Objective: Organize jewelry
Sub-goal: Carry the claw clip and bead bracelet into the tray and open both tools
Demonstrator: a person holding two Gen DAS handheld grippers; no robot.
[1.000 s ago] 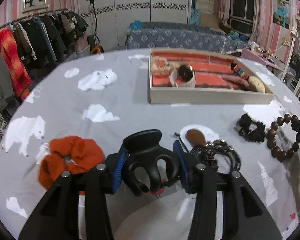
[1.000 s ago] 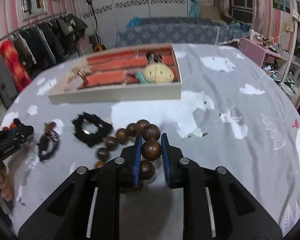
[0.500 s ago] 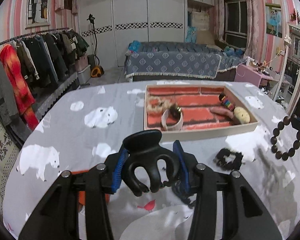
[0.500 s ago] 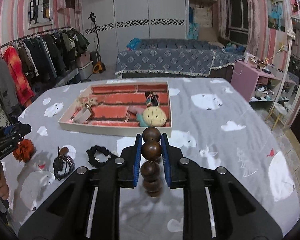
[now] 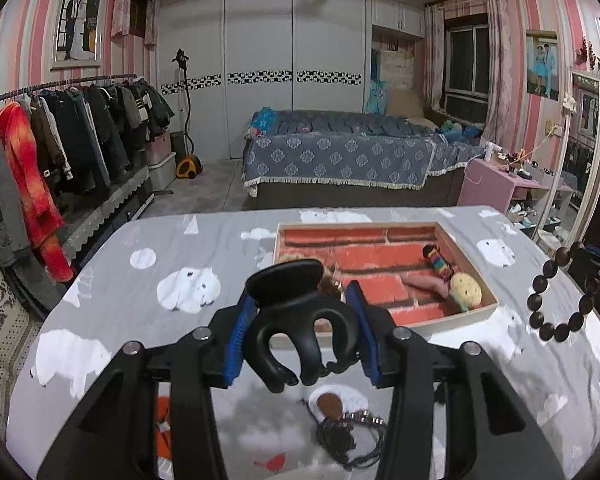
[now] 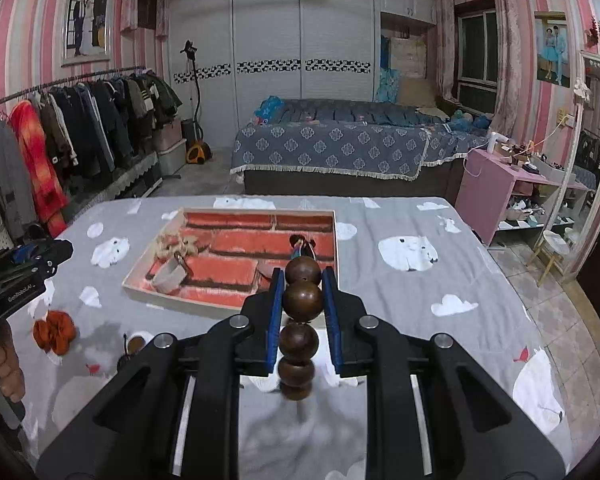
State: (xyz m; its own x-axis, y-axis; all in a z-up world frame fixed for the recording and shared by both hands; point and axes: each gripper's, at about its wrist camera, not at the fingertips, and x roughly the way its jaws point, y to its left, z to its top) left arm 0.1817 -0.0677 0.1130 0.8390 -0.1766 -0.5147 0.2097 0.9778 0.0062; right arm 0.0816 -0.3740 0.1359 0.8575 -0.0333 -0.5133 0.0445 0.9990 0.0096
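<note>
Setting was a home bedroom. A bed (image 6: 332, 140) with a blue patterned cover stood against the far wall, beside white wardrobe doors (image 6: 300, 40). A clothes rail (image 5: 60, 128) full of coats ran along the left. Walls were pink-striped, with a framed wedding photo (image 6: 86, 20). A pink side table (image 6: 500, 184) stood at right.
</note>
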